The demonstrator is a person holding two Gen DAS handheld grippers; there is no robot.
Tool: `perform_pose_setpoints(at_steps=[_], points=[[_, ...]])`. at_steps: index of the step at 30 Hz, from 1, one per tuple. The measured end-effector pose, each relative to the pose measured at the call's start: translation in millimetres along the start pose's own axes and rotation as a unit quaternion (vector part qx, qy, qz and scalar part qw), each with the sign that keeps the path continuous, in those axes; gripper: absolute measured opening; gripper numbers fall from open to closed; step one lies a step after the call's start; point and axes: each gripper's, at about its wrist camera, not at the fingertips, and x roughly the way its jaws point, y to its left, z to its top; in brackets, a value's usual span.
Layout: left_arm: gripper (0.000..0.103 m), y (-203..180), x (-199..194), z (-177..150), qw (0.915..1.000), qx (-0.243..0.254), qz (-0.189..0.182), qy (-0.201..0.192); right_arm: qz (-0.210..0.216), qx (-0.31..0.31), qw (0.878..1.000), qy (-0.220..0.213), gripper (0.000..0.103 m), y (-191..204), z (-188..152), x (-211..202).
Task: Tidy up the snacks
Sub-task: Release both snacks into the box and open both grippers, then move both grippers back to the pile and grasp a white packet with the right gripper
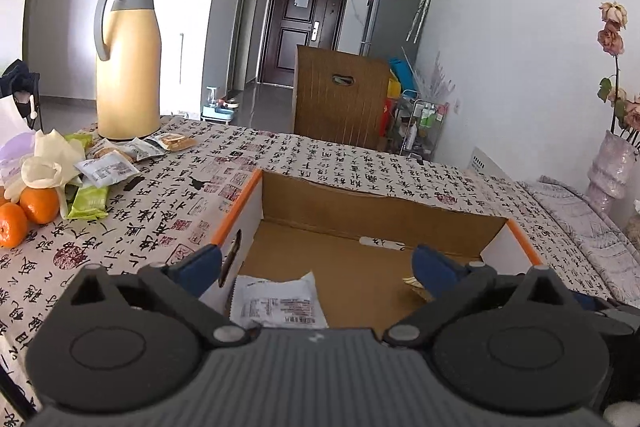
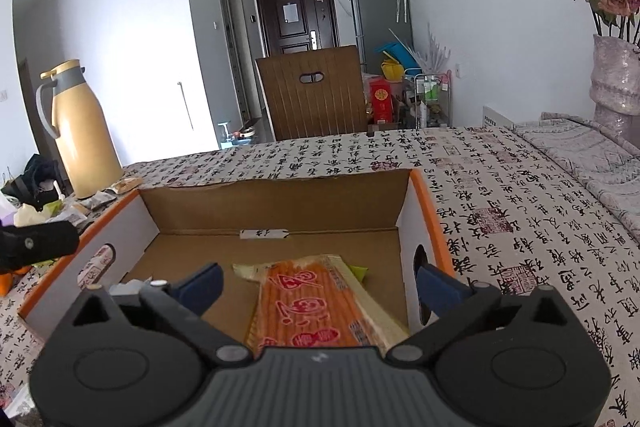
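Both jaws spread, empty. Left gripper [image 1: 316, 261] view only: white printed sachet [image 1: 278, 303] in orange-rimmed cardboard box [image 1: 240, 195]. Right gripper [image 2: 318, 281] view only: orange noodle packet [image 2: 316, 307].

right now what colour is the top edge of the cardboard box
Orange, along the box's top edge; clearest in the right wrist view.

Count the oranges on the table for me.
2 clearly: both oranges sit at the table's left edge, one beside the green packet, one nearer. A sliver behind them suggests another; more may lie out of frame.
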Motion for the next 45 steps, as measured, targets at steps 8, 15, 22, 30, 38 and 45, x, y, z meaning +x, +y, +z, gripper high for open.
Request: perform_pose_setpoints(at_steps=[8,15,22,30,38,45], points=[[0.103,-4,-3,3,1.0,0.003,0.006,0.003,0.002,-0.001,1.0,-0.014,0.103,0,7,-9],[0.103,-10,-29,8,0.9997,0.014,-0.007,-0.017,-0.007,-0.005,0.999,-0.039,0.103,0,17,-37],[0.103,-12,-57,4,0.9994,0.019,-0.016,-0.026,-0.011,-0.012,0.999,-0.049,0.103,1,12,-68],[0.103,-4,-94,-10,0.9987,0.025,-0.027,-0.036,-0.008,-0.012,0.998,-0.054,0.103,3,-8,-105],[0.103,9,-122,-32,0.9982,0.031,-0.037,-0.035,-0.004,-0.021,0.999,-0.05,0.103,6,-36,-140],[0.103,15,-141,-56,0.9966,0.059,-0.046,-0.035,-0.004,-0.03,0.999,-0.032,0.103,2,-62,-159]])
